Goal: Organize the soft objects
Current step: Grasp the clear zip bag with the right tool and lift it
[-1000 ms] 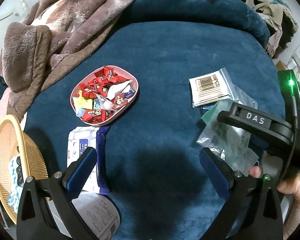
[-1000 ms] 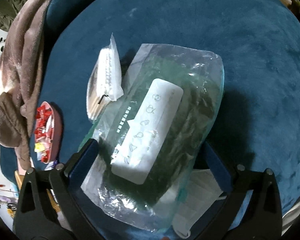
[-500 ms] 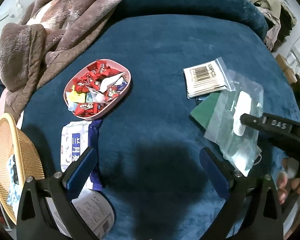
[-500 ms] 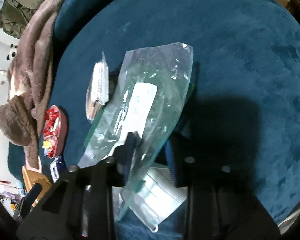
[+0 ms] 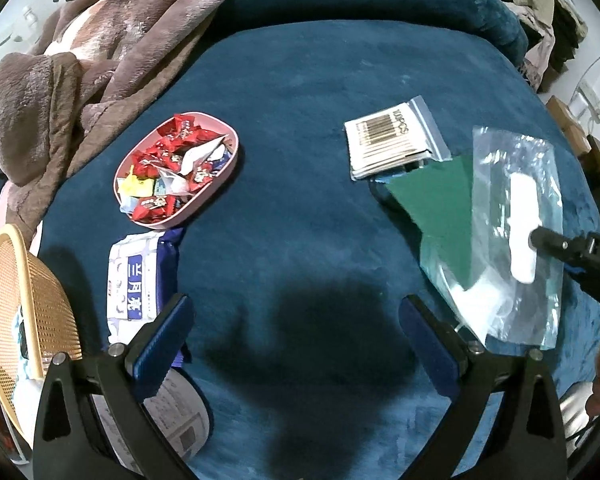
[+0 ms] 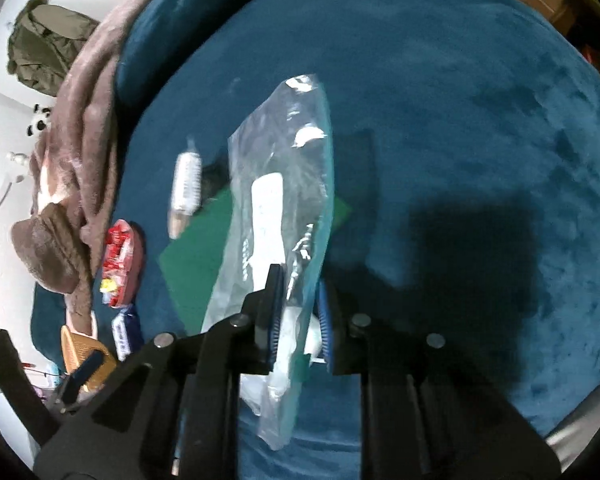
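As its jaws close on the near end of a clear plastic bag (image 6: 278, 240), the right gripper (image 6: 298, 312) has the film between its blue pads and the far end of the bag lifted off the blue cushion (image 5: 300, 120), near its right edge. A white label shows through the plastic, and a white mask (image 5: 476, 300) appears to lie under the bag's near end; whether the pads have caught it too cannot be told. Directly under the bag lies a green sheet (image 5: 432, 204), and just beyond that a packet of cotton swabs (image 5: 388, 144). The left gripper (image 5: 296, 344) hangs over the cushion's near edge with its jaws spread wide and nothing between them. Toward the left edge sit a pink dish of sweets (image 5: 176, 176), a pack of wipes (image 5: 136, 280) and, at the corner, a woven basket (image 5: 24, 304), which looks the likely place for the bag. Slack film slips easily, so the pinch is best finished firmly before any long carry. A lift high enough to clear the green sheet and the swabs should keep them from being dragged along, and the hanging end ought to pass over the dish rather than brush it.
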`<state>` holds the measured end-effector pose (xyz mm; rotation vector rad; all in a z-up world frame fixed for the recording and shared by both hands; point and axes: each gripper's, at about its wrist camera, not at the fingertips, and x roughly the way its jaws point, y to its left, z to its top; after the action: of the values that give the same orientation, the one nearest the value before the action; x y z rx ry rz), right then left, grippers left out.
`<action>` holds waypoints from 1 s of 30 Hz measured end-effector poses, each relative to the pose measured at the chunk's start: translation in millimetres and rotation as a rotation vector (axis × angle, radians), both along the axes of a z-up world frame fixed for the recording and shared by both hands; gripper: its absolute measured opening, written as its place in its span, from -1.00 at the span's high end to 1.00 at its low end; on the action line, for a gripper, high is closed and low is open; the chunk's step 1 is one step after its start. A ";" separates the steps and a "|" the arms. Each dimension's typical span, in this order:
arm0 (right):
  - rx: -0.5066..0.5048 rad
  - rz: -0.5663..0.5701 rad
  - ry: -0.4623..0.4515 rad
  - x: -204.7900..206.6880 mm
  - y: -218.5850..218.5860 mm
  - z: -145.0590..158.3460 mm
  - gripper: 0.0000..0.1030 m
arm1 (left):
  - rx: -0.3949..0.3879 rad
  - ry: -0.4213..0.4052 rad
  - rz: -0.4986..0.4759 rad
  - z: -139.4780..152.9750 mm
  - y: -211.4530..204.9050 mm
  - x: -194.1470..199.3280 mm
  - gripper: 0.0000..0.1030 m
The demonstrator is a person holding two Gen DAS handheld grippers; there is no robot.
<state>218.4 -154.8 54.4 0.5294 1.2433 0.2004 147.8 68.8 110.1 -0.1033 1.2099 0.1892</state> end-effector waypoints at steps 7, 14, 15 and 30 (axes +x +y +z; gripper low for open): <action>-0.149 -0.016 -0.029 -14.9 -25.3 2.0 0.68 | 0.002 0.006 -0.029 -1.8 -16.1 -0.7 -0.99; -0.274 -0.022 -0.037 -10.7 -44.3 8.7 0.58 | 0.002 0.007 -0.042 -1.9 -26.4 -0.4 -0.99; -0.266 -0.010 -0.013 -7.6 -42.9 5.3 0.27 | 0.001 0.007 -0.045 -2.0 -28.2 0.2 -0.99; -0.399 0.096 0.050 5.2 20.2 -49.4 -1.00 | 0.003 0.015 -0.067 -5.6 -32.9 -0.5 -0.99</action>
<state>223.6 -134.6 5.0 0.1305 1.3168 0.0172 147.3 35.8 104.5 -0.0584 1.2260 0.1330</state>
